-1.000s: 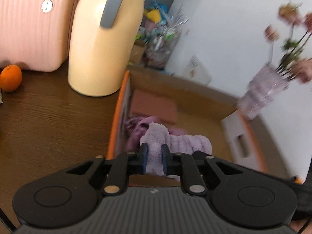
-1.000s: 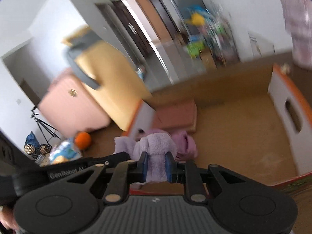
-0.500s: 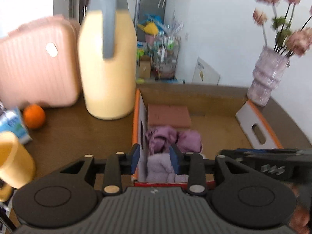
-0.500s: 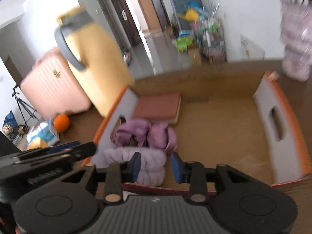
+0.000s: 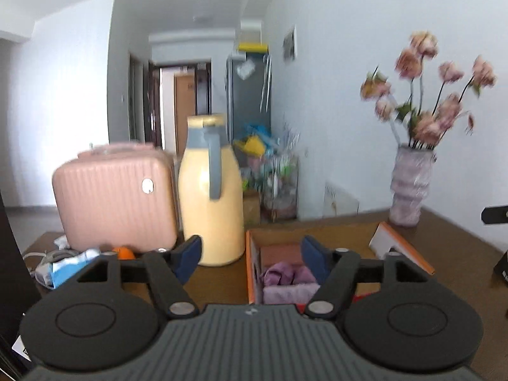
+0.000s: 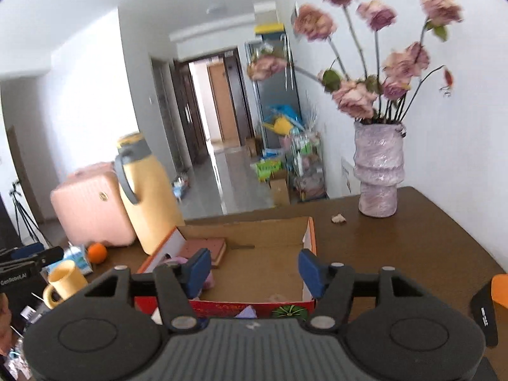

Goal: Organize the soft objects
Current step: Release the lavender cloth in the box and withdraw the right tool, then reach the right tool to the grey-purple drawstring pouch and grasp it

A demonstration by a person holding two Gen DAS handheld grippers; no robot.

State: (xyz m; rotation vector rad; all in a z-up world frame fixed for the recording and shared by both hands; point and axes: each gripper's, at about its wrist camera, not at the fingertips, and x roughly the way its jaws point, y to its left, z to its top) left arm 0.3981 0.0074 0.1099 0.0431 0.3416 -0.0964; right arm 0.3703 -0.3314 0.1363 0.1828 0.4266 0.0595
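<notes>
An open cardboard box with orange-edged flaps (image 5: pixel 403 254) (image 6: pixel 309 231) sits on the brown table. In its near left corner lies a folded pale purple fluffy towel (image 5: pixel 289 293), with a darker purple cloth (image 5: pixel 284 273) behind it and a brick-red pad (image 5: pixel 279 252) (image 6: pixel 206 247) further back. My left gripper (image 5: pixel 250 255) hangs above and short of the box, its jaws opening with nothing between them. My right gripper (image 6: pixel 254 268) is likewise drawn back, jaws opening and empty. Only a sliver of purple cloth (image 6: pixel 209 281) shows in the right wrist view.
A tall yellow jug (image 5: pixel 209 197) and a pink mini suitcase (image 5: pixel 114 193) stand left of the box, with an orange (image 5: pixel 123 252), a blue carton (image 5: pixel 68 266) and a yellow mug (image 6: pixel 65 281) nearby. A vase of flowers (image 6: pixel 377 171) stands at the back right.
Both grippers were shut on the pale purple towel over the box; they have let it go, opened wide, and pulled back and up. The towel now lies in the box.
</notes>
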